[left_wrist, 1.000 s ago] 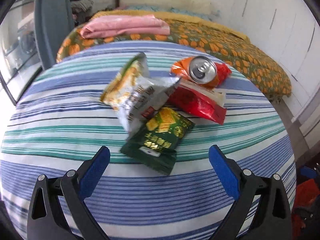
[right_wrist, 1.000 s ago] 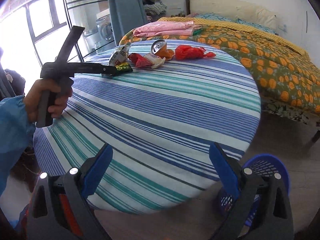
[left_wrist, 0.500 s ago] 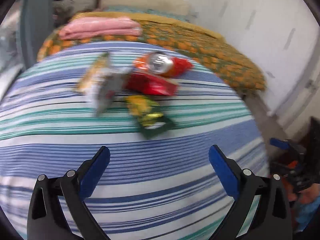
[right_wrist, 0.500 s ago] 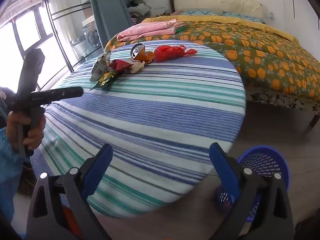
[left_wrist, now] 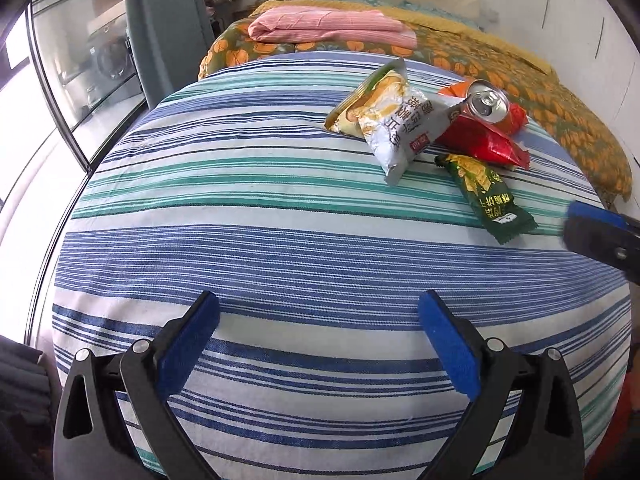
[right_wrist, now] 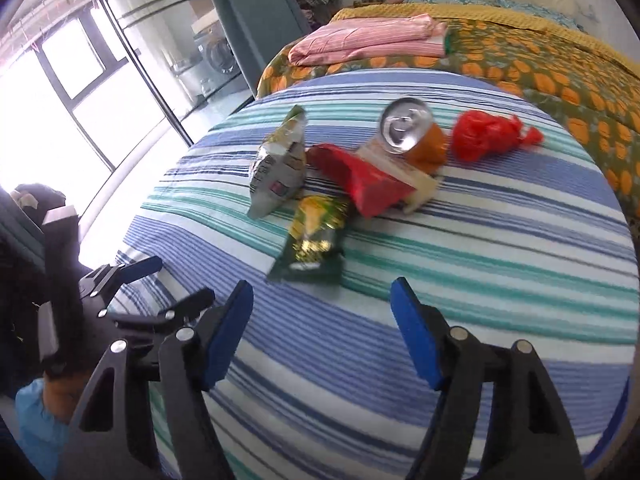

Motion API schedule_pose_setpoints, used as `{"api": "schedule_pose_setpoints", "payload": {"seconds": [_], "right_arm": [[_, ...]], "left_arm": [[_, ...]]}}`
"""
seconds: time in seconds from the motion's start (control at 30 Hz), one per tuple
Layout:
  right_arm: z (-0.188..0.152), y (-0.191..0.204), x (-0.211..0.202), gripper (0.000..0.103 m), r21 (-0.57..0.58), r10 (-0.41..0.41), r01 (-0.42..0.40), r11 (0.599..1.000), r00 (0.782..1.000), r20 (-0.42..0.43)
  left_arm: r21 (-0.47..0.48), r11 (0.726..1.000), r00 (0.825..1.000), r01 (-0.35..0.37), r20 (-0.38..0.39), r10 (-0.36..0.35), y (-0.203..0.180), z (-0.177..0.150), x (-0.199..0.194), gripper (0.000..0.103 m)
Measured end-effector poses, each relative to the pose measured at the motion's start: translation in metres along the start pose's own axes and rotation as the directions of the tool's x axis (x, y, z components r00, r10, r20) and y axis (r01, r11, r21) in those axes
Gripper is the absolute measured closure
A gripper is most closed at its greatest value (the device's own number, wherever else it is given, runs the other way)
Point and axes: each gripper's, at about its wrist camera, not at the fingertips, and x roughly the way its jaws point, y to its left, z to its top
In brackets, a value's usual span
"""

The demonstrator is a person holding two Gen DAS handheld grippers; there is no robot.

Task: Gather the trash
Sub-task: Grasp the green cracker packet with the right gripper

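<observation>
On the striped tablecloth (left_wrist: 280,248) the trash is found in one cluster: green wrapper (right_wrist: 314,240), silver packet (right_wrist: 276,172), red packet (right_wrist: 364,180), can (right_wrist: 406,126) and red bag (right_wrist: 488,136). The right gripper (right_wrist: 322,330) has been brought from the table's edge to just short of the green wrapper, jaws spread and empty. The left gripper (left_wrist: 318,346) has been drawn back, also spread and empty. A right-hand pick is judged imminent.

Crumpled snack wrappers (left_wrist: 400,128), tipped orange can (right_wrist: 412,132), red bag (right_wrist: 488,138) clustered on striped tablecloth (left_wrist: 280,240)
</observation>
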Motion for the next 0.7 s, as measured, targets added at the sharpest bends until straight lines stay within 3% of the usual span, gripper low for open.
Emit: {"api": "schedule_pose_setpoints", "payload": {"seconds": [0.23, 0.3, 0.33, 0.4, 0.7], "right_arm": [[0.022, 0.016, 0.056, 0.033, -0.044, -0.132, 0.13, 0.991, 0.99, -0.051], [0.022, 0.017, 0.058, 0.047, -0.07, -0.169, 0.167, 0.983, 0.985, -0.031], [0.021, 0.016, 0.057, 0.054, -0.079, -0.178, 0.176, 0.981, 0.984, -0.02], [0.016, 0.012, 0.052, 0.056, -0.087, -0.179, 0.178, 0.98, 0.984, -0.014], [-0.038, -0.029, -0.001, 0.057, -0.167, -0.224, 0.222, 0.961, 0.975, 0.006]], "left_arm": [[-0.006, 1.0, 1.0, 0.002, 0.0, -0.002, 0.002, 0.001, 0.002, 0.004], [-0.006, 1.0, 1.0, 0.002, 0.0, -0.002, 0.003, 0.001, 0.002, 0.004], [-0.006, 1.0, 1.0, 0.003, 0.0, -0.003, 0.003, 0.001, 0.002, 0.004], [-0.007, 1.0, 1.0, 0.003, 0.0, -0.003, 0.003, 0.001, 0.002, 0.004], [-0.005, 1.0, 1.0, -0.001, 0.0, 0.001, 0.001, 0.004, 0.004, 0.005]]}}
